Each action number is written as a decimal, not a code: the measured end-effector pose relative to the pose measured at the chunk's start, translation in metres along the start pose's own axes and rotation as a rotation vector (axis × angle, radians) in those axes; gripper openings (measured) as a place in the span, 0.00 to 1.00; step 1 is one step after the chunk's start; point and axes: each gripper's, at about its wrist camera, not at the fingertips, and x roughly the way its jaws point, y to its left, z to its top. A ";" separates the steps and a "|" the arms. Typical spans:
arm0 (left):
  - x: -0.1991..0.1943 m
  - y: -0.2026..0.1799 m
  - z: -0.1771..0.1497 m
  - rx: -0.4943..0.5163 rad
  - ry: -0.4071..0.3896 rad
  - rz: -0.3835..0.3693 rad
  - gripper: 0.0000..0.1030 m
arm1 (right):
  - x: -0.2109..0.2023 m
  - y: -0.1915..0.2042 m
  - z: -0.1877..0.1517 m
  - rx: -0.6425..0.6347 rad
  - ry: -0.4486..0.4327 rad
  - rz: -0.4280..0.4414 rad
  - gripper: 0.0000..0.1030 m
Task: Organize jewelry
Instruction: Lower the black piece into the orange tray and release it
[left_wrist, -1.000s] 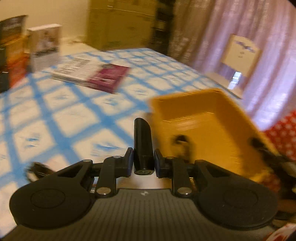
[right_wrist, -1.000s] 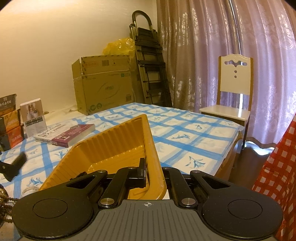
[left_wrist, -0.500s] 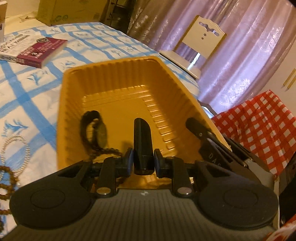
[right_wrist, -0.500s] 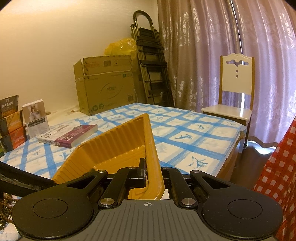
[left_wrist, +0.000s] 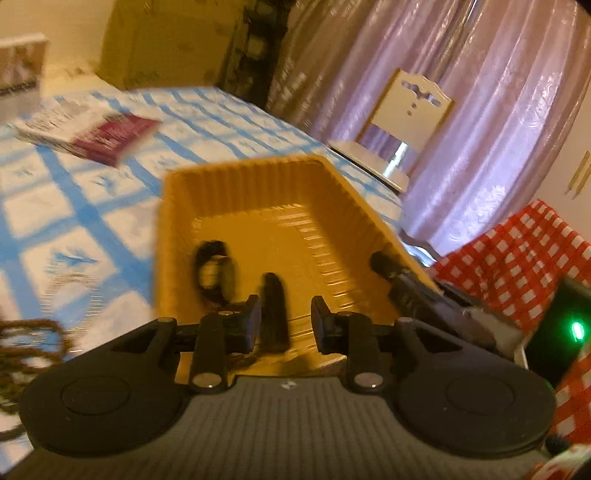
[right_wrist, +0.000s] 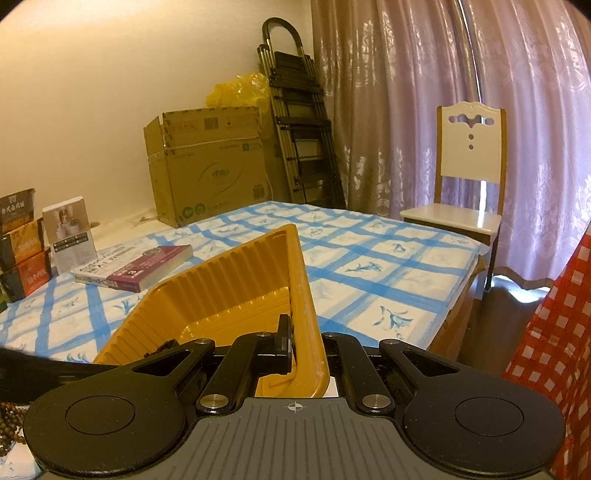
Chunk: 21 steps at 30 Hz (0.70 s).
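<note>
A yellow ribbed tray sits on the blue-checked cloth, with a dark watch lying inside near its left wall. My left gripper hangs over the tray's near end and its jaws are opening. A short black oblong piece stands between them, against the left pad, with a gap to the right pad. My right gripper is shut on the tray's right wall; one of its fingers shows at that wall. Brown bead strings lie left of the tray.
A book lies on the cloth beyond the tray, with boxes at the far left. A cardboard carton, a folded ladder and a white chair stand behind. Red-checked cloth hangs at the right.
The left gripper's jaws have widened and no longer clamp the black piece. The left view has swung and blurred, with the tray now lower and further off. The right gripper has not moved.
</note>
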 end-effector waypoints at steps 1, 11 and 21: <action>-0.007 0.004 -0.001 0.002 -0.006 0.019 0.24 | 0.000 0.000 0.000 0.001 0.001 -0.001 0.05; -0.048 0.069 -0.022 -0.015 0.039 0.272 0.24 | 0.000 0.000 -0.001 0.005 0.002 -0.003 0.05; -0.024 0.075 -0.035 0.022 0.088 0.279 0.24 | 0.000 0.000 -0.002 0.001 0.003 -0.003 0.05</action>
